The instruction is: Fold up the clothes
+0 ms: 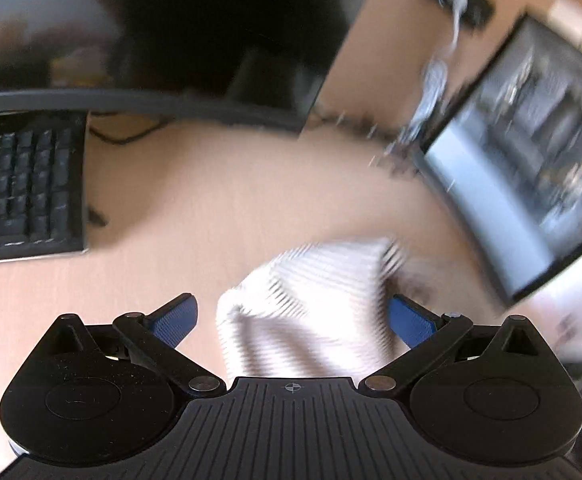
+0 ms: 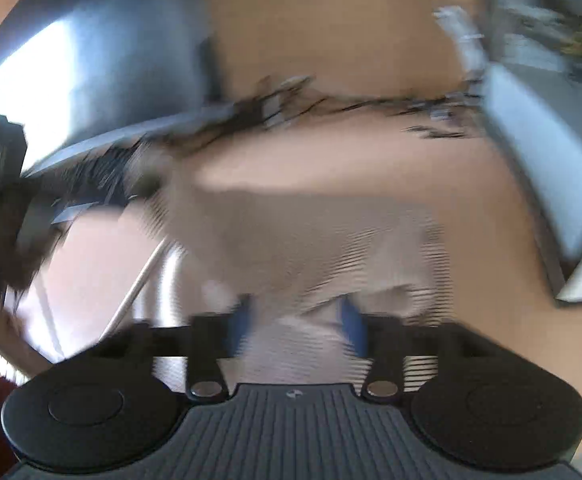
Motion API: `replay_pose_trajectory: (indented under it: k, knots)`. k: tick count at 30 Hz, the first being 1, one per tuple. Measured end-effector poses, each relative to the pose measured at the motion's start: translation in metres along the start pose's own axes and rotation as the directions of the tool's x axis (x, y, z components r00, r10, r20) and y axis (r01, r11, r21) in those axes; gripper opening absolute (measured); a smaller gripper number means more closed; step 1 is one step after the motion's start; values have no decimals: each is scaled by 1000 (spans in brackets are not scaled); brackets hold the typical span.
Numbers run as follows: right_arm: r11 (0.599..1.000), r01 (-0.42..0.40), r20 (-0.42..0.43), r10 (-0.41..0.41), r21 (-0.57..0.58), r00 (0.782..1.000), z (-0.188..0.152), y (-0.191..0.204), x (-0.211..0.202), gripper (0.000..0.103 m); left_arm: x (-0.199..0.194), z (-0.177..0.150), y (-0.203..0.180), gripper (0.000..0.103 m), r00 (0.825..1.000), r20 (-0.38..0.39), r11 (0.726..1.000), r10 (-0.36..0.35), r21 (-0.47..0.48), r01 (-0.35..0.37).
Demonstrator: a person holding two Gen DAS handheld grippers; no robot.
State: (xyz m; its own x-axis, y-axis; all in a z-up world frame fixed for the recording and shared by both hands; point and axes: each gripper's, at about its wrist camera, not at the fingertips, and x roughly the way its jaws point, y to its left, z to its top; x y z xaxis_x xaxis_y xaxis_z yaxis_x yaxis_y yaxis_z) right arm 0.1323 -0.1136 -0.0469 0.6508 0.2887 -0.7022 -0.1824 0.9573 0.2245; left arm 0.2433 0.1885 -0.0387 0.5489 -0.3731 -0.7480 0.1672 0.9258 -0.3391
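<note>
the white ribbed knit garment (image 1: 311, 304) lies bunched, barely folded, on the beige tabletop (image 1: 211, 184), between both hand-held grippers' parted, empty jaws, left (image 1: 293, 316) and right (image 2: 297, 320).

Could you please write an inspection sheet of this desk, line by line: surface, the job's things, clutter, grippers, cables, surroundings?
Surface: light wooden desk, mostly bare in the middle.
Job's things: white striped garment, bunched on the desk in front of both grippers; the pictures are blurred, so its folds are unclear.
Clutter: black keyboard at the left of the left wrist view.
Grippers: left gripper open wide, garment between its fingers but not pinched; right gripper open, cloth between the blue pads, a grip is not seen.
Cables: a dark cable behind the keyboard.
Surroundings: a tilted monitor on the right; a grey screen on the left of the right wrist view.
</note>
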Motion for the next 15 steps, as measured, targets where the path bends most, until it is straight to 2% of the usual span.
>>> replay_pose_trajectory:
  k: [2, 5, 7, 10, 13, 15]
  knots:
    - [995, 39, 26, -42, 88, 999, 4, -19, -11, 65, 2, -11, 5, 103, 998, -48, 997, 45, 58, -42]
    - [970, 37, 32, -46, 239, 998, 2, -45, -12, 75, -7, -21, 22, 103, 995, -78, 998, 55, 42, -52]
    - [952, 11, 28, -21, 306, 999, 1, -52, -1, 77, -21, -15, 34, 103, 997, -60, 996, -48, -73, 43]
    - [943, 39, -4, -40, 330, 999, 6, -56, 26, 78, -32, 5, 35, 103, 986, 7, 967, -167, -193, 165]
    - [936, 76, -53, -61, 344, 997, 13, -60, 50, 78, -16, 28, 29, 103, 972, 9, 931, -233, -285, 226]
    - [936, 83, -82, -58, 341, 995, 15, -63, 62, 77, 5, 35, 23, 103, 970, -27, 920, -241, -326, 219]
